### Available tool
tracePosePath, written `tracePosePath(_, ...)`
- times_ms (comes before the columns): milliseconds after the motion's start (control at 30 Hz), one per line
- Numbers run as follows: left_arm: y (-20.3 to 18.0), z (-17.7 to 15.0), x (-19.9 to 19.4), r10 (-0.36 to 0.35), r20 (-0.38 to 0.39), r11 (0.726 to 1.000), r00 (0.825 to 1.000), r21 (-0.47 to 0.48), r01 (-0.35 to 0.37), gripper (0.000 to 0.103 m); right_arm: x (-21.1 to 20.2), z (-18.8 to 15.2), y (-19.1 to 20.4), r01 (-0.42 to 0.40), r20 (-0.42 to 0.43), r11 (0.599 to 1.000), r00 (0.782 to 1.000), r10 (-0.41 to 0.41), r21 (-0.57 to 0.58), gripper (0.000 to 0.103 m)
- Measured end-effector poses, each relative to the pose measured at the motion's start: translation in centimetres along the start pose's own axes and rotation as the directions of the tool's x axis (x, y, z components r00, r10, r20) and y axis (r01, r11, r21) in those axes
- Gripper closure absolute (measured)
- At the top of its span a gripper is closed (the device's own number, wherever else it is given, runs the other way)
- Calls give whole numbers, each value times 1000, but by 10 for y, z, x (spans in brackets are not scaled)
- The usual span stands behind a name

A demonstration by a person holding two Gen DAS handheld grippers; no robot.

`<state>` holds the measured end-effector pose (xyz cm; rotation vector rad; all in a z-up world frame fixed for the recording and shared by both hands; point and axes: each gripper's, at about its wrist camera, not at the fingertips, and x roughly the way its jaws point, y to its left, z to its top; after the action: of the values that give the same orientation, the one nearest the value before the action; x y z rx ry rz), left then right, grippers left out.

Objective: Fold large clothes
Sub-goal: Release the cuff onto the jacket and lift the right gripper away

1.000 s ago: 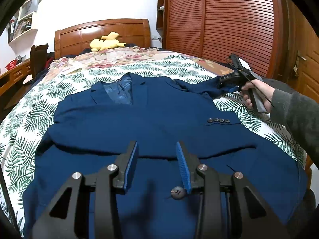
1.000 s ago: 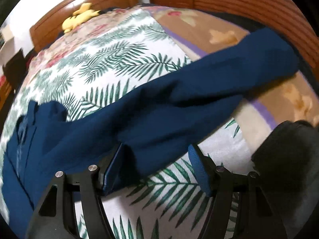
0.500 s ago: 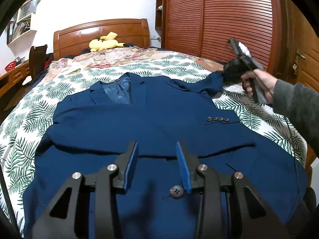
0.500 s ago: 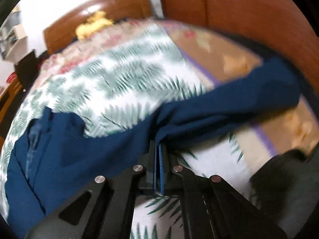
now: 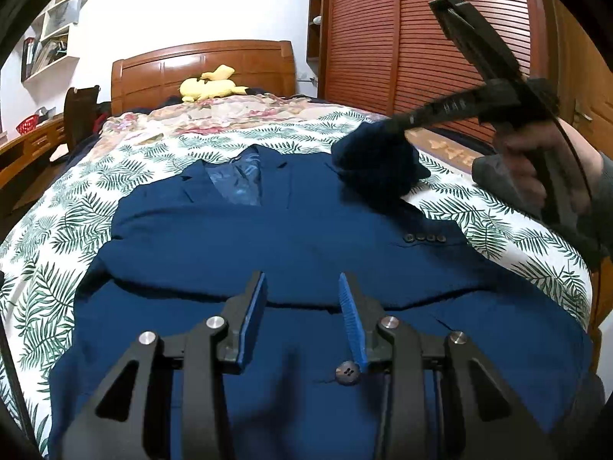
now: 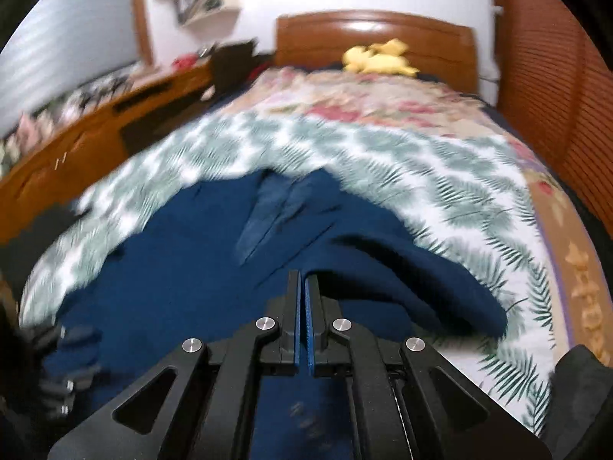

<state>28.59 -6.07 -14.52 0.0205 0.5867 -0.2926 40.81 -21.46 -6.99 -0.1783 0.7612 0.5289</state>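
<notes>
The navy jacket (image 5: 291, 253) lies spread front-up on the bed (image 5: 57, 237), which is covered in a palm-leaf print, its collar and lighter blue lining pointing away from the left tool (image 5: 302, 318) toward the wooden headboard (image 5: 203, 65). The left tool hangs low over the jacket's lower front with its two blue-padded fingers (image 5: 254, 316) standing well apart and nothing between them; a dark front button (image 5: 348, 372) shows just beneath the inner edge of its right-hand finger, and a row of four cuff buttons (image 5: 424, 237) lies ahead and to its right on the sleeve folded across the chest. Farther ahead and to the right, the right tool (image 5: 387, 130) is raised above the bed in the person's hand (image 5: 536, 168), with the jacket's other sleeve (image 5: 377, 165) bunched and hanging from its tip. In its own view, the right tool (image 6: 304, 322) has its fingers pressed nearly together on a fold of that sleeve (image 6: 421, 280), which runs off to its right and drapes down to the bedspread, while the body of the jacket lies below and ahead to its left. A yellow plush toy (image 5: 208, 86) sits at the headboard, far ahead of both tools. This right wrist view is blurred.
</notes>
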Motion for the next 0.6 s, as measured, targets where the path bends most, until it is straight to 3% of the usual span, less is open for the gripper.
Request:
tracePosePath(233, 2, 1, -7, 4, 17, 1000, 1000, -8, -4, 65, 6, -17, 18, 34, -62, 999, 997, -37, -42, 99)
tracePosePath(267, 3, 1, -8, 3, 19, 1000, 1000, -10, -2, 65, 3, -17, 18, 39, -56, 998, 998, -41, -43, 88)
tracePosePath(300, 3, 2, -8, 2, 20, 1000, 1000, -11, -1, 65, -1, -16, 17, 39, -39, 998, 998, -41, -42, 69)
tracePosePath(367, 4, 2, -10, 0, 25, 1000, 1000, -13, 0, 65, -6, -13, 18, 50, -10, 998, 999, -50, -43, 49)
tracePosePath(600, 7, 4, -15, 7, 43, 1000, 999, -9, -6, 65, -2, 2, -2, 137, 10, 990, 990, -137, 17, 43)
